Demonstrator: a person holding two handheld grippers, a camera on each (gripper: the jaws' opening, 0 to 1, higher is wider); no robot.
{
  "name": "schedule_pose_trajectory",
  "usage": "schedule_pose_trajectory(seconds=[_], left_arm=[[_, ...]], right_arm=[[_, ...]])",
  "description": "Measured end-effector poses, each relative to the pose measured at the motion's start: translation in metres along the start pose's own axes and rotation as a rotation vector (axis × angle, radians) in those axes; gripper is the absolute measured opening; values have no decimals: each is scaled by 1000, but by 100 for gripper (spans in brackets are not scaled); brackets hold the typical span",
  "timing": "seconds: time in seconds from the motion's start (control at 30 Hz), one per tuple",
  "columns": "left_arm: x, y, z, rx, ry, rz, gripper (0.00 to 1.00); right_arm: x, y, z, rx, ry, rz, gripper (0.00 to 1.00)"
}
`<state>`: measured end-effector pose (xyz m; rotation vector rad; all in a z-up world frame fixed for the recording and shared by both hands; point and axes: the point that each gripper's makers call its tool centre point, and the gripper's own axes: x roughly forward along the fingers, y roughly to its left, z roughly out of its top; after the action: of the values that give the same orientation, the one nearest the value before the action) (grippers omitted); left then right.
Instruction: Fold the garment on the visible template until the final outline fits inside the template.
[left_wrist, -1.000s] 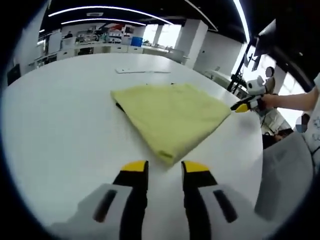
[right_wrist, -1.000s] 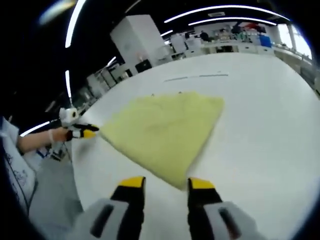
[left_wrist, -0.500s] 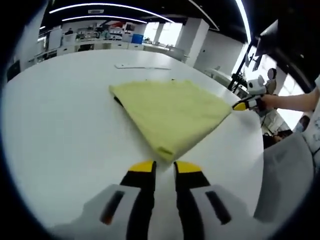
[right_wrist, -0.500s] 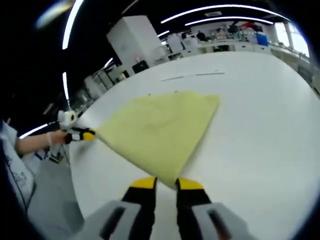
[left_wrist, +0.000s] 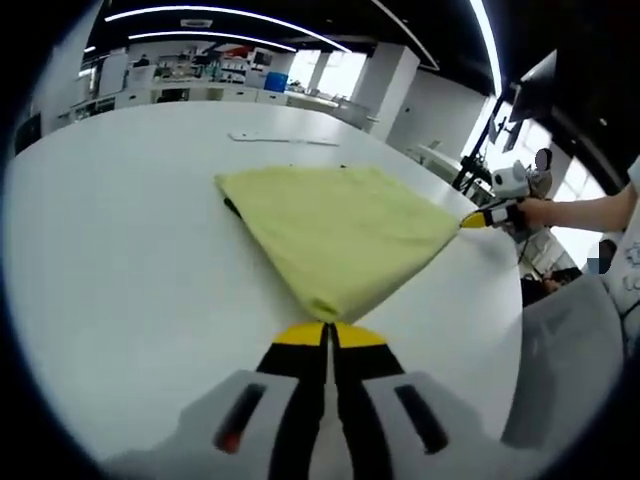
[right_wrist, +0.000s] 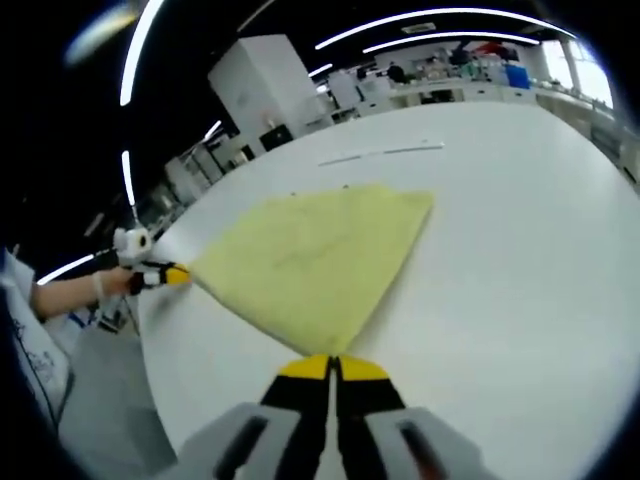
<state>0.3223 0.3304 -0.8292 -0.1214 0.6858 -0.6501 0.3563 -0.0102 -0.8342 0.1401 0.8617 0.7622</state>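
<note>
With both sets of fingers clenched on near corners of the yellow garment, left gripper and right gripper appear ready to fold. Lift both corners evenly and carry them together across the white bench, so edges stay aligned.

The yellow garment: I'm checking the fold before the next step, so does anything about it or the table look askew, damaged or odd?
Nothing stands out. The yellow garment lies flat and folded on the white table, with no visible tear or stain. The left gripper and right gripper each have jaws closed at a near corner of it.
</note>
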Motion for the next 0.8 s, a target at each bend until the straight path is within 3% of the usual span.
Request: schedule_pose_trajectory(seconds=[0.23,0.6,0.73,0.8], left_arm=[[-7,13,-7,-6,21,35,0],[-12,7,-9,-20,25,16,0],[-19,1,-13,-70,28,-6,0],[-25,7,-16,-47,28,9,0]], right_arm=[[-1,-2,-1,4,4,-11,0],[-2,-2,-3,11,2,-12,0],[-4,2,-5,10,0,-6,0],[-4,5,-8,15,3,0,0]])
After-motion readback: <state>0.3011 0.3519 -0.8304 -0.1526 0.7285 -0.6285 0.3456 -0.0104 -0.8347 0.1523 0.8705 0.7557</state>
